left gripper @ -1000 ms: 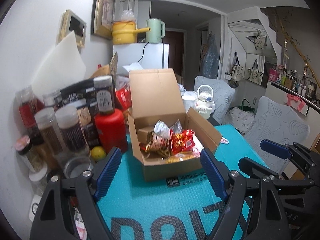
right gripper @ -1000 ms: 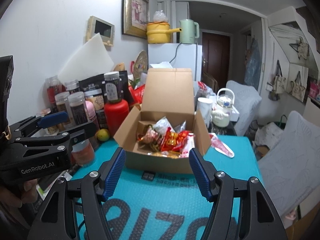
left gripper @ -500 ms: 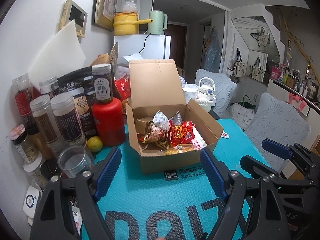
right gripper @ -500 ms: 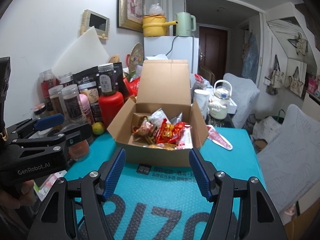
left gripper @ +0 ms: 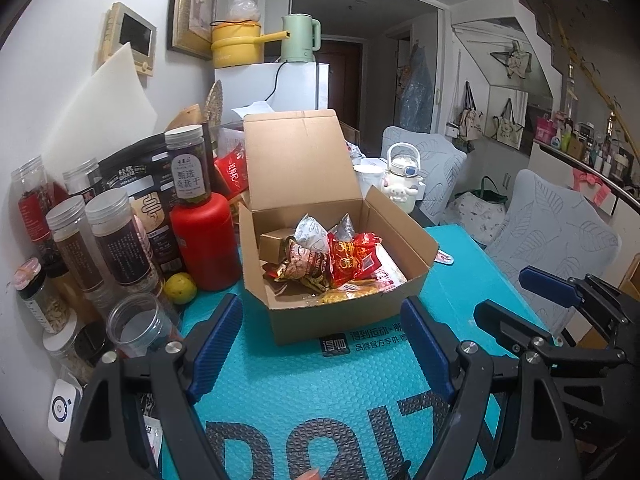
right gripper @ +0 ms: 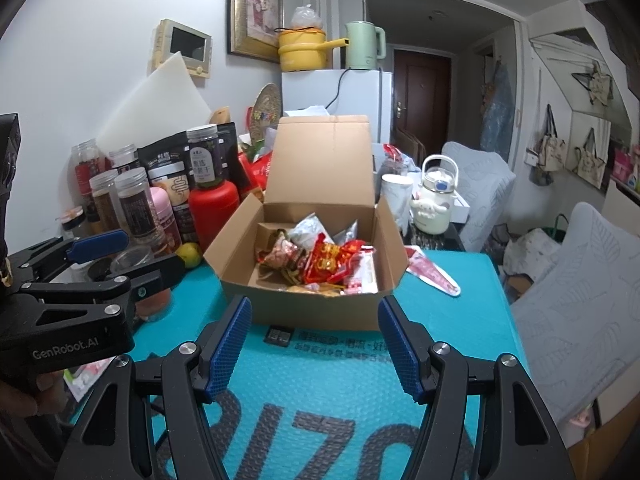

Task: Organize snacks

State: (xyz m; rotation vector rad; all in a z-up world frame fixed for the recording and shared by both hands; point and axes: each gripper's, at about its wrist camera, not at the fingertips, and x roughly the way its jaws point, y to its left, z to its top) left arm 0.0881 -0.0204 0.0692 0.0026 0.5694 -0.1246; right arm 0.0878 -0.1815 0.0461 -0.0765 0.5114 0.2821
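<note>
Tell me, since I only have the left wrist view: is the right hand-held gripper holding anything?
Observer: No. The right hand-held gripper is open, with nothing between its fingers.
Operator: What is the pink sliver past the carton's right corner?
Observer: A flat pink-and-white packet lying on the mat, outside the box.
Operator: Any marking on the other tool?
Observer: The left hand-held gripper reads GenRobot.AI on its side.
</note>
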